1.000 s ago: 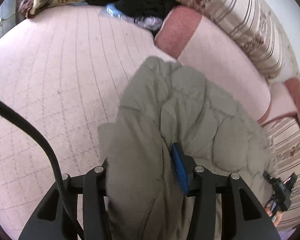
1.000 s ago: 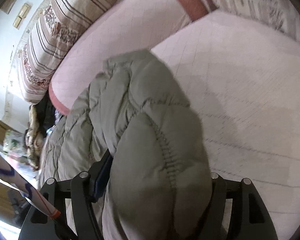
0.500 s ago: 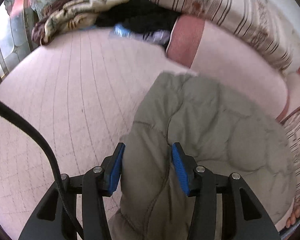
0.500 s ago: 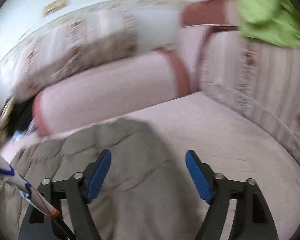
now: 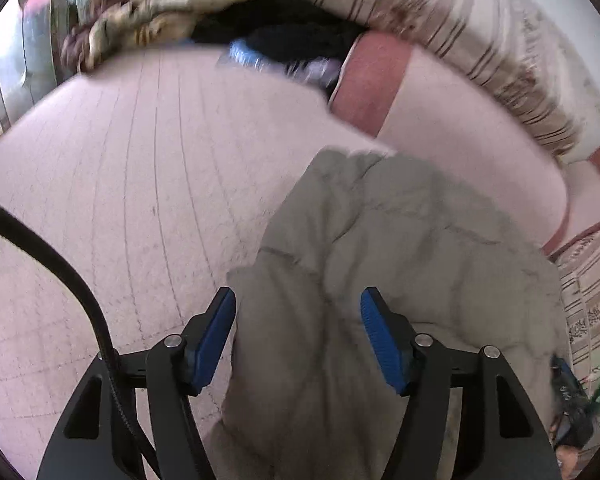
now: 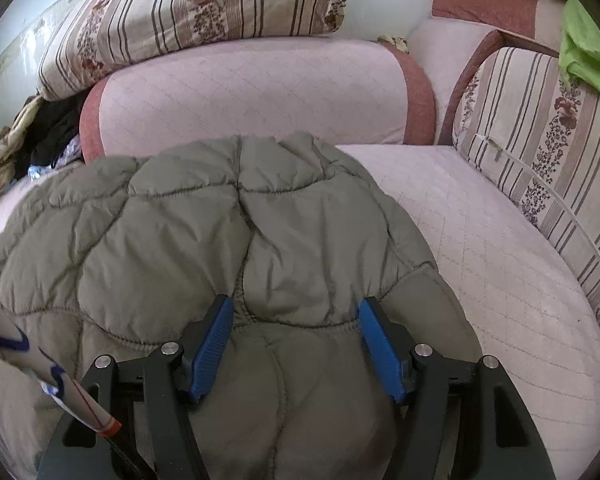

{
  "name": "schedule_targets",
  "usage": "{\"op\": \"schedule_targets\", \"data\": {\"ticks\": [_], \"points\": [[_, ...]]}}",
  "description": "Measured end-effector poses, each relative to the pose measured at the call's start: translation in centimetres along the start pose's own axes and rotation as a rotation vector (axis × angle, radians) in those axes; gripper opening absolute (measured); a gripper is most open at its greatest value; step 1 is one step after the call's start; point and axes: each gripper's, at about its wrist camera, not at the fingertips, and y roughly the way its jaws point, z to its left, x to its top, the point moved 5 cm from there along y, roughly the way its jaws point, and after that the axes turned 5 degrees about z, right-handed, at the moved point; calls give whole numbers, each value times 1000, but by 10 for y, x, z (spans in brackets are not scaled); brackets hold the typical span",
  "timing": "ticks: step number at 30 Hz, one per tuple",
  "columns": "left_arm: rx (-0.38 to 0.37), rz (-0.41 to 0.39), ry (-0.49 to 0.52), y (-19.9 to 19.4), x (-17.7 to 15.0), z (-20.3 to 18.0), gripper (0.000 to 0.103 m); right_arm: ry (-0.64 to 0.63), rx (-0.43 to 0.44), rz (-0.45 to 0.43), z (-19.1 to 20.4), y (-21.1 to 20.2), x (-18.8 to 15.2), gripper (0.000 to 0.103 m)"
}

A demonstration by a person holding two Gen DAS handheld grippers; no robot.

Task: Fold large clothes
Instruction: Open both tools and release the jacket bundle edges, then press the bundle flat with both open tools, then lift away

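Note:
An olive-grey quilted puffer jacket (image 6: 180,232) lies folded over on the pink quilted sofa seat (image 6: 480,240). It also shows in the left wrist view (image 5: 400,240). My left gripper (image 5: 298,316) is open, its blue pads either side of the jacket's near left part, not pinching it. My right gripper (image 6: 296,320) is open, its blue pads spread over the jacket's near edge. The jacket's underside is hidden.
A pink bolster (image 6: 252,92) with red ends runs along the back, striped floral cushions (image 6: 188,12) above it. A second striped cushion (image 6: 548,132) and green cloth (image 6: 584,60) stand at right. Dark clothes and a patterned blanket (image 5: 172,20) pile at far left.
Both grippers have let go of the jacket and opened. The jacket has dropped onto the seat. The right gripper has swung up to face the sofa back.

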Motion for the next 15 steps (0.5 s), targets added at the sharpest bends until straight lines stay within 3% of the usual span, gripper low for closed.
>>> {"op": "schedule_targets", "data": {"ticks": [3,5,8,10,15], "points": [[87,-91,76,-19,-7,-7,64,48,20,23,-6,4,-1,70],[113,-70,104,-13,-14,-8,64,67,24,32,-7,5,-2,71],[110,26,78,19,-21,1,68,73,22,30,-7,6,-2,72],[101,40,51,33,-17,7,77,67,10,15,-7,5,-3,74],[92,53,25,40,-15,11,80,79,-39,-47,-10,-14,-2,70]]}}
